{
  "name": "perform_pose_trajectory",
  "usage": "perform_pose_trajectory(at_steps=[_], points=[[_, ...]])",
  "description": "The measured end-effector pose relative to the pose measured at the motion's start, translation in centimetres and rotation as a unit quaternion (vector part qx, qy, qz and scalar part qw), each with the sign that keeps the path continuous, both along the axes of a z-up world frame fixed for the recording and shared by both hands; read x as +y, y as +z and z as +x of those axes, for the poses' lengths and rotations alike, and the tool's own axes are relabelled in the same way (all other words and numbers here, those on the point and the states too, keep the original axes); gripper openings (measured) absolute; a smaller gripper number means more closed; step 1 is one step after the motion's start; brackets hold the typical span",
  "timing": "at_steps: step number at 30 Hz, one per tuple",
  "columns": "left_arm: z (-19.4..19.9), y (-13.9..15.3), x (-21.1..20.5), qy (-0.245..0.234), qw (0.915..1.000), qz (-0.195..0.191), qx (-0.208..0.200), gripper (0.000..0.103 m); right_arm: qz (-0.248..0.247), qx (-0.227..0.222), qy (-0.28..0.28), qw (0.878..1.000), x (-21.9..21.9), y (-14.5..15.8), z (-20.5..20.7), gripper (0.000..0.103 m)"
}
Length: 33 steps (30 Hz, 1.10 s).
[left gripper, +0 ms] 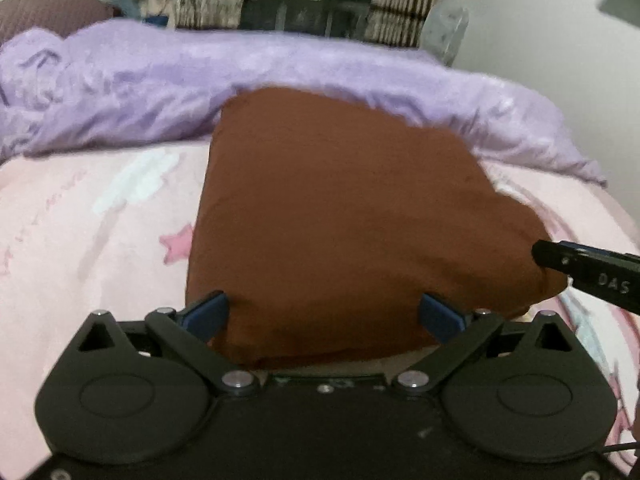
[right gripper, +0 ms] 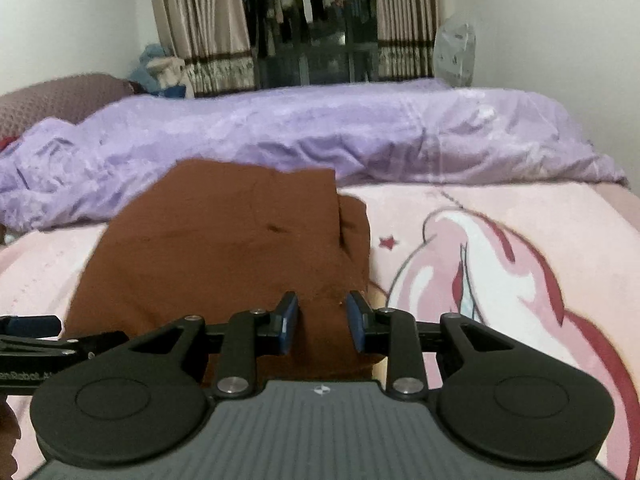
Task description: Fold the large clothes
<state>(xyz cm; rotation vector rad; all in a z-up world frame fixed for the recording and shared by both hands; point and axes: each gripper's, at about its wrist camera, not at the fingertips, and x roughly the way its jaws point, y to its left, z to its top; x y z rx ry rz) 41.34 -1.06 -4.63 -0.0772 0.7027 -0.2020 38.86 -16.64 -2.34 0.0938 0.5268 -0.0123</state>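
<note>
A brown garment, folded into a thick block, lies on the pink bed sheet. My left gripper is open wide at the garment's near edge, and the cloth passes between and under its blue pads. My right gripper is at the garment's near right corner. Its pads stand narrowly apart, with a thick bunch of brown cloth filling the gap between them. In the left wrist view the right gripper reaches in from the right onto that corner.
A crumpled purple duvet lies across the bed just behind the garment. A brown pillow sits at the far left. Curtains and a window stand beyond the bed. The sheet's printed pink figure spreads out to the right.
</note>
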Motion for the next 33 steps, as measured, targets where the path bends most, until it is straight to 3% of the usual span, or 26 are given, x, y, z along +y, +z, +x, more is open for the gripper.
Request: perform_pose_trajectory(at_steps=[5,12,21,26,30,33], points=[[0.8,-1.4,-0.3,0.008,0.9999,0.009,0.004,0.103,0.011,0.024,0.005,1.0,-0.3,-1.8,1.2,0.035],[0.9,-2.0,-0.4,0.013,0.9998,0.013,0.004,0.103,0.014,0.026,0.005,1.0,-0.2,-2.5,1.4,0.035],[0.9,-1.8,-0.6,0.014,0.9997,0.018,0.009,0.103,0.013,0.026,0.003,1.0,-0.1,-2.8,1.4,0.035],[-0.1,-0.1,-0.7,0.028,0.999,0.034,0.011,0.103,0.017,0.018,0.003,1.0,-0.4,-2.0,0.7,0.037],[-3.5,2.5,0.3,0.044,0.9987,0.027,-0.007,0.103,0.029,0.009,-0.002,1.0,-0.9,0.5,-2.1,0.06],[-6.7,4.3,1.0,0.055,0.9982,0.026,-0.002,0.103,0.019,-0.001,-0.001,1.0,-0.8,2.2,-5.3,0.064]])
